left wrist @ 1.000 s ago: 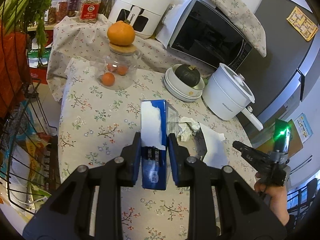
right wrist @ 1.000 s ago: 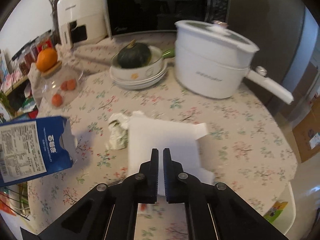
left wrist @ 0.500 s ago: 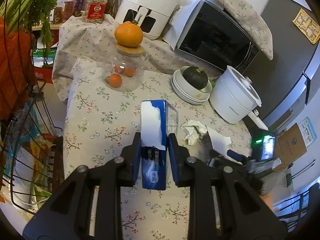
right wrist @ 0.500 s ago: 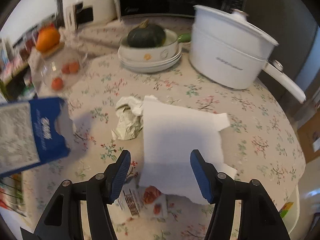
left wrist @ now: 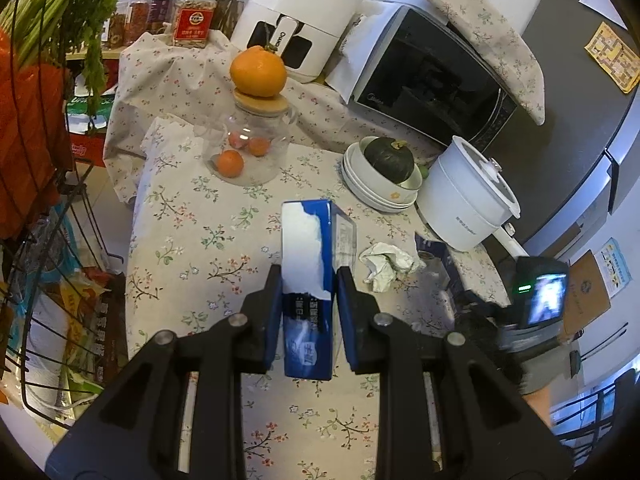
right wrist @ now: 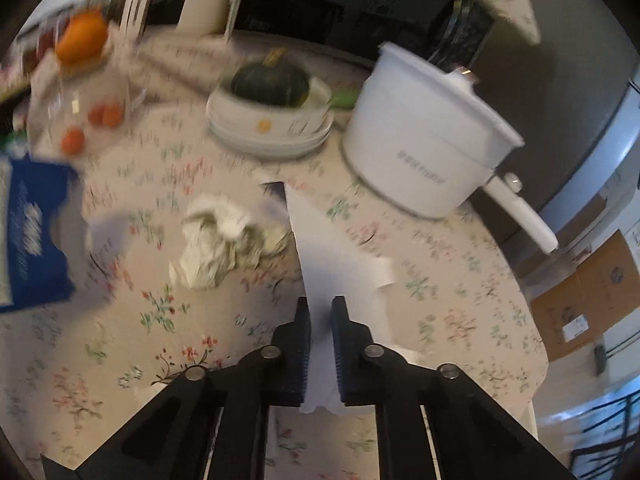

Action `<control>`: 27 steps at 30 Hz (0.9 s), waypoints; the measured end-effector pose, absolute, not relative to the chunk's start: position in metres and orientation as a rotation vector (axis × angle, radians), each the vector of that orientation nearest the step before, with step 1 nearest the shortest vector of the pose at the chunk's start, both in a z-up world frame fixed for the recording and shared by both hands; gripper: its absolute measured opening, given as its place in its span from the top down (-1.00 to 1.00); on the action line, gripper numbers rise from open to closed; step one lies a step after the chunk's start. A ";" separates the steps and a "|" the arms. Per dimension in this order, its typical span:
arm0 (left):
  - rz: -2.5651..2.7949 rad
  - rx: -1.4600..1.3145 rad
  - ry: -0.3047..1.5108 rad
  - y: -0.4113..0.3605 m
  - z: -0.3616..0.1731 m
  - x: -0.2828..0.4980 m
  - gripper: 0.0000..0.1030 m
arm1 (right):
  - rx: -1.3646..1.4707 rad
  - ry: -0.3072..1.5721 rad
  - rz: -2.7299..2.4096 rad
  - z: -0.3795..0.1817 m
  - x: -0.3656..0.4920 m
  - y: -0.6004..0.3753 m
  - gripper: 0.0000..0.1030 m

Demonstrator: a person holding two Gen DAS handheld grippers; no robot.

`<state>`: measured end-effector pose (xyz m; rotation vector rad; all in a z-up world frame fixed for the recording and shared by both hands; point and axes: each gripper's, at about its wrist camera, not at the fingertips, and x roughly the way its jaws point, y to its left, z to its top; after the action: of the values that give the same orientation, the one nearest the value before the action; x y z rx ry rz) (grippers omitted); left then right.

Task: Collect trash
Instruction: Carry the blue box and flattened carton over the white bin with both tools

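Note:
My left gripper (left wrist: 306, 280) is shut on a blue and white milk carton (left wrist: 306, 248) and holds it upright above the flowered tablecloth (left wrist: 200, 240). The same carton (right wrist: 32, 240) shows at the left edge of the blurred right wrist view. My right gripper (right wrist: 320, 308) is shut on a white paper sheet (right wrist: 332, 256), which rises tilted from the cloth between the pads. A crumpled white tissue (right wrist: 224, 240) lies just left of the sheet. In the left wrist view that tissue (left wrist: 386, 262) sits right of the carton, with the person's hand and the right gripper's body (left wrist: 540, 300) beyond it.
A white pot with a long handle (right wrist: 424, 152) and stacked bowls holding a green squash (right wrist: 272, 84) stand behind the sheet. A glass jar topped by an orange (left wrist: 248, 152), a microwave (left wrist: 432, 92) and an air fryer (left wrist: 304, 12) are at the back. A wire rack (left wrist: 40, 240) stands left.
The right gripper opened wide over the white sheet, came down and shut on it, and the sheet now stands tilted up. The left gripper kept the carton still.

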<state>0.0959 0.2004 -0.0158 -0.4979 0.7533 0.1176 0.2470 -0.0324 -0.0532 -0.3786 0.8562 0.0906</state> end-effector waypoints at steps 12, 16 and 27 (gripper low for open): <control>0.010 -0.487 0.750 0.170 -0.010 0.097 0.46 | 0.048 0.891 0.192 0.005 0.232 -0.158 0.96; -0.031 -0.485 0.756 0.156 -0.010 0.099 0.46 | 0.116 0.900 0.195 0.010 0.223 -0.187 0.96; -0.137 -0.418 0.788 0.111 -0.008 0.104 0.46 | 0.149 0.880 0.168 0.027 0.188 -0.252 0.96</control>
<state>0.1043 0.1111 -0.0084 -0.4183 0.7879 -0.1366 0.1876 -0.2525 0.0271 0.1488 0.8802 0.1677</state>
